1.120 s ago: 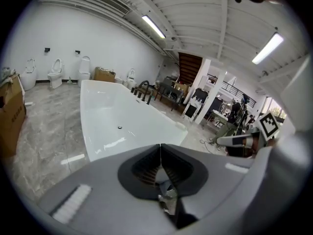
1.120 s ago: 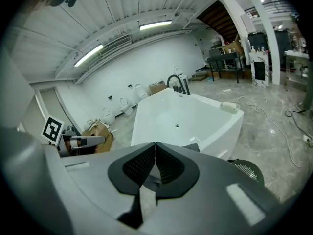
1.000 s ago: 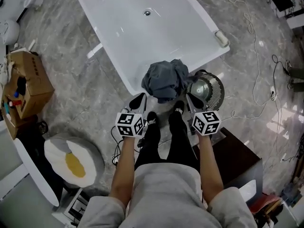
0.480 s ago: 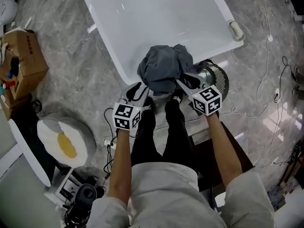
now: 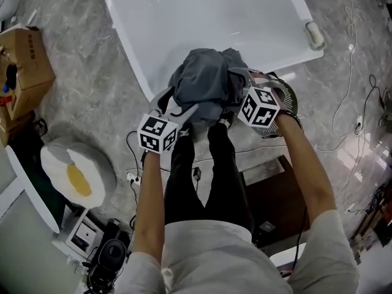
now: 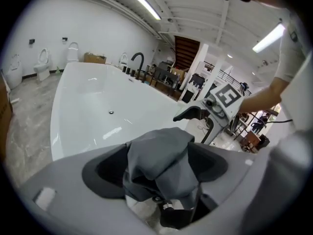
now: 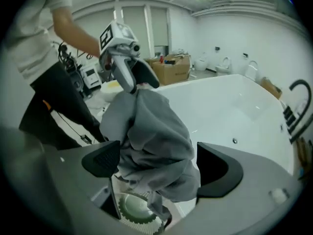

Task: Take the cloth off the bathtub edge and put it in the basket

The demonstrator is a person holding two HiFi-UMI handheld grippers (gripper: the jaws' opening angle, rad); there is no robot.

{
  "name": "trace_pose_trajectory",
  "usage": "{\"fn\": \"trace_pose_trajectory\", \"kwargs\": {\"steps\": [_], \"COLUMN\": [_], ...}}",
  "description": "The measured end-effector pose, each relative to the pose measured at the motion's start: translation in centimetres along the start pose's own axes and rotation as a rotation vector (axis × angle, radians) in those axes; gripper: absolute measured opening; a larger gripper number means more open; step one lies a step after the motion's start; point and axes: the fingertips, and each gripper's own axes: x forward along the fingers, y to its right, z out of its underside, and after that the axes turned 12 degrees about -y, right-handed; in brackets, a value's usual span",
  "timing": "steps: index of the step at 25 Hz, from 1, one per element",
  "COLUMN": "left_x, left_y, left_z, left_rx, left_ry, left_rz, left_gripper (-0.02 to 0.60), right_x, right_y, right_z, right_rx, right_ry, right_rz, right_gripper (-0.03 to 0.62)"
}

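A crumpled grey cloth (image 5: 205, 81) hangs over the near edge of the white bathtub (image 5: 202, 23). My left gripper (image 5: 179, 105) reaches in from the cloth's left side. Its jaws have just been opening, and in the left gripper view the cloth (image 6: 161, 155) sits between the spread jaws of the left gripper (image 6: 156, 165) without being pinched. My right gripper (image 5: 239, 82) comes in from the right. Its jaws have also just been opening and now straddle the cloth (image 7: 151, 146). The round slatted basket (image 5: 288, 100) stands on the floor beside the tub, below the cloth (image 7: 134, 212).
A cardboard box (image 5: 24, 54) and a round white cushion with a yellow centre (image 5: 76, 176) lie on the marble floor at the left. Cables (image 5: 349, 72) trail at the right. A dark cabinet (image 5: 269, 192) stands behind the basket. A small pale block (image 5: 314, 34) rests on the tub rim.
Both grippers went down and forward from in front of the person's legs to the cloth. Their jaws went from shut to wide apart. The right gripper rolled over.
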Motion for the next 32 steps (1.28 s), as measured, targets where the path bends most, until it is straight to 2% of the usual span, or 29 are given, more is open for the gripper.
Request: {"fn": "trace_pose_trajectory", "kwargs": {"steps": [3, 8, 11, 14, 15, 17, 21, 25, 32], "left_x": [1.4, 2.9, 4.6, 7.0, 7.7, 8.4, 8.2, 7.9, 9.8], "left_y": [-0.1, -0.3, -0.1, 1.0, 1.4, 2.1, 3.2, 5.9, 12.4], "left_z": [1.2, 3.1, 3.2, 3.5, 3.6, 3.3, 2.7, 0.8, -0.9], "left_rx": [0.000, 0.127, 0.180, 0.226, 0.237, 0.254, 0.297, 0.299, 0.354], "left_ry": [-0.025, -0.087, -0.138, -0.214, -0.232, -0.250, -0.242, -0.172, -0.117], "left_rz": [-0.005, -0.033, 0.009, 0.065, 0.076, 0.073, 0.056, 0.106, 0.196], "left_gripper": [0.430, 0.485, 0.502, 0.502, 0.500, 0.497, 0.440, 0.366, 0.314], "right_x": [2.5, 5.6, 7.2, 7.7, 7.6, 7.5, 6.3, 3.4, -0.7], "right_y": [0.6, 0.9, 0.9, 0.8, 0.6, 0.2, -0.2, 0.1, -1.1], "right_z": [1.4, 0.1, -0.7, -0.5, -0.5, -0.7, -1.2, -0.4, 4.9], "right_rx": [-0.111, -0.199, -0.231, -0.200, -0.204, -0.246, -0.307, -0.208, 0.027], "right_ry": [-0.051, -0.046, -0.027, 0.001, 0.009, 0.017, 0.045, 0.128, 0.202], "right_rz": [0.010, 0.001, -0.047, -0.113, -0.122, -0.111, -0.039, 0.044, 0.061], "right_gripper": [0.462, 0.463, 0.463, 0.460, 0.451, 0.388, 0.297, 0.143, 0.123]}}
